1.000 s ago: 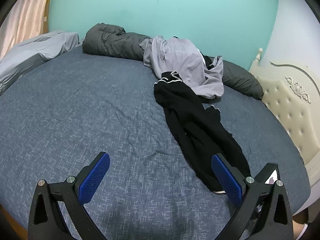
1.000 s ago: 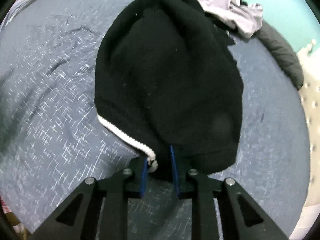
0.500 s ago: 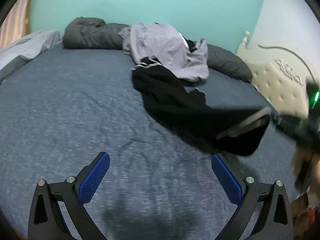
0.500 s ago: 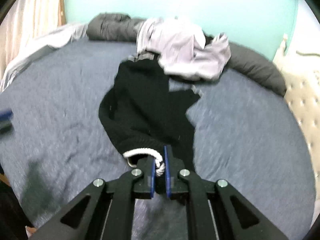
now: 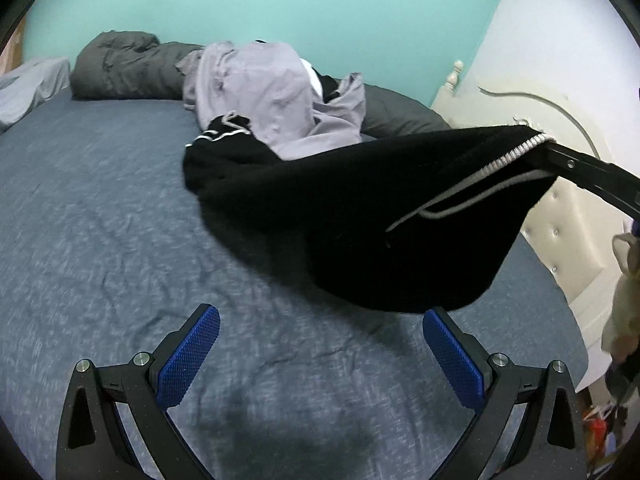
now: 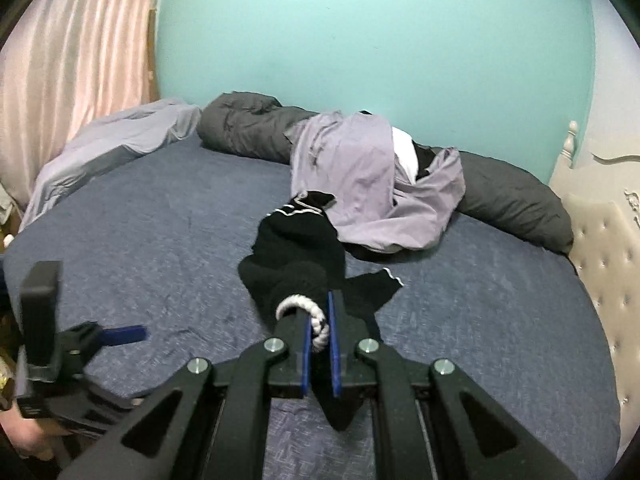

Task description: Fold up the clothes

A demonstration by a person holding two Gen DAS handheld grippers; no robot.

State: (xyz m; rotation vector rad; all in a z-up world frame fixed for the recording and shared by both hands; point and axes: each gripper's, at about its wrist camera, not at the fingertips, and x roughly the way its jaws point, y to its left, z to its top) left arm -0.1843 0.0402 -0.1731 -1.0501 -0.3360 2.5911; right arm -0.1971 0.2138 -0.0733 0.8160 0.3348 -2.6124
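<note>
Above bed (image 6: 160,240), right hand-held gripper (image 6: 319,322) clamps black garment (image 6: 304,248).

- The black garment (image 6: 304,256) runs under the lilac garment (image 6: 360,184) near the far edge of the bed (image 6: 160,240), so where it ends is hidden.
- A white piece (image 6: 404,156) and a black one peek from the lilac garment's folds; what they are cannot be told.
- The grey duvet roll (image 5: 128,68) is covered in its middle by the lilac garment.
- In the left wrist view the right tool (image 5: 548,144) shows only as a dark arm cut by the picture's edge.
- Clutter (image 5: 600,420) beyond the bed's right corner is too blurred to name.
- The left tool (image 6: 120,334) is smeared in the right wrist view.
</note>
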